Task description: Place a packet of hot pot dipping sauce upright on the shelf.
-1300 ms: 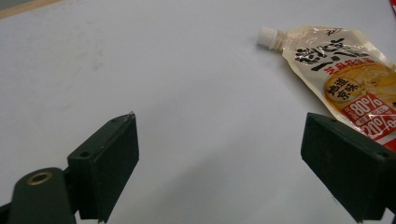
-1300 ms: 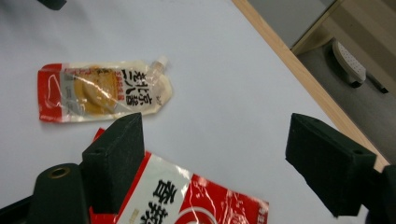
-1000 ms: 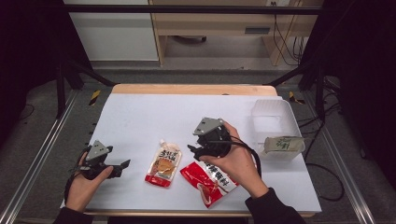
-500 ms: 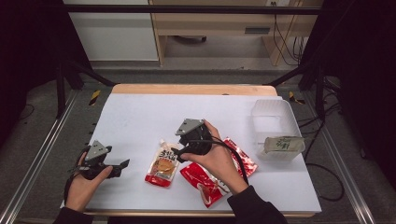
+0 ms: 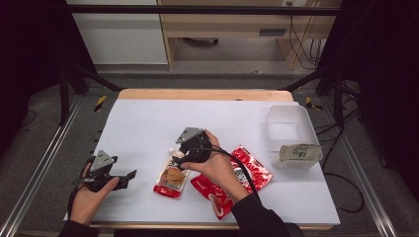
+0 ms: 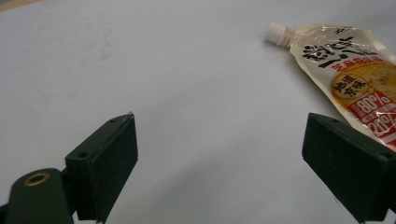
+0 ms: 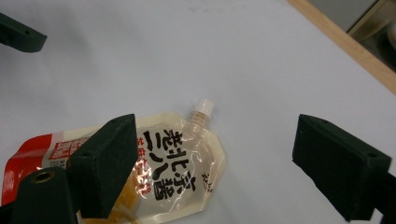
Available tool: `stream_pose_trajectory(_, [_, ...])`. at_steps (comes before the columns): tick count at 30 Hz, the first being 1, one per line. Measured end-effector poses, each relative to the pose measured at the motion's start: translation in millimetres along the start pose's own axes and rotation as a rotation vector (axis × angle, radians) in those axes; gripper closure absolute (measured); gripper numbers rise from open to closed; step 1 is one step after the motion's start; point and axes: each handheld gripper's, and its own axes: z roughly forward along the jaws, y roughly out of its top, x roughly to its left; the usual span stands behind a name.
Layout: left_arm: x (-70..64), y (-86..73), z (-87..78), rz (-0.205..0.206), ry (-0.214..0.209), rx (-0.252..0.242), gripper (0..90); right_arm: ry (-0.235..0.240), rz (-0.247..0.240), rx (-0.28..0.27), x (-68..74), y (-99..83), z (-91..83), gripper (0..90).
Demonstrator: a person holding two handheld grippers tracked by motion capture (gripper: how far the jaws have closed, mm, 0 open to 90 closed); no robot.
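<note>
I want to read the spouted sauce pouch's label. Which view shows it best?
The right gripper view: the spouted sauce pouch lies close below the open right claw, cap and black lettering clear. The left gripper view shows its upper part at the edge. The high view shows it small, partly covered by the right claw.

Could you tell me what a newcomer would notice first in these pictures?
Probably the right gripper, jaws wide open, hovering over the spouted sauce pouch near the table's front edge. Next, the big red packet lying under that forearm, and the clear plastic box at the right holding a small pale packet.
</note>
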Motion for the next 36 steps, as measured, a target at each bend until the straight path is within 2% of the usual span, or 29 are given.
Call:
stream_pose_trajectory(5, [-6.4, 3.6, 0.3, 0.039, -0.007, 0.0, 9.9, 0.03, 0.027, 0.027, -1.7, -2.9, 9.2, 17.8])
stream_pose_trajectory(8, [-10.0, 6.5, 0.7, 0.056, -0.025, -0.008, 9.3, 0.047, 0.04, 0.045, -2.4, -5.3, 12.0, 22.7])
stream_pose_trajectory(16, [-23.6, 9.6, 6.9, 0.128, -0.068, 0.018, 8.7, 0.065, 0.079, 0.08, -7.6, -12.0, 19.5, 35.0])
stream_pose_trajectory(19, [-26.9, 10.4, 7.5, 0.138, -0.076, 0.021, 8.7, 0.074, 0.069, 0.102, -7.9, -15.3, 24.4, 41.2])
stream_pose_trajectory(24, [-30.7, 10.7, 9.4, 0.143, -0.088, 0.023, 8.7, 0.083, 0.08, 0.119, -10.9, -22.4, 35.0, 51.8])
stream_pose_trajectory(25, [-31.8, 10.8, 10.0, 0.146, -0.092, 0.027, 8.7, 0.081, 0.095, 0.126, -11.7, -24.5, 37.5, 53.1])
stream_pose_trajectory(29, [-37.1, 10.8, 13.5, 0.162, -0.113, 0.039, 8.7, 0.085, 0.114, 0.156, -16.6, -31.1, 46.0, 54.8])
stream_pose_trajectory(33, [-41.7, 12.1, 15.1, 0.154, -0.137, 0.025, 8.7, 0.093, 0.125, 0.173, -16.5, -34.3, 51.8, 55.1])
stream_pose_trajectory(36, [-46.1, 11.8, 17.4, 0.167, -0.153, 0.045, 8.7, 0.101, 0.126, 0.182, -15.6, -35.9, 54.0, 55.1])
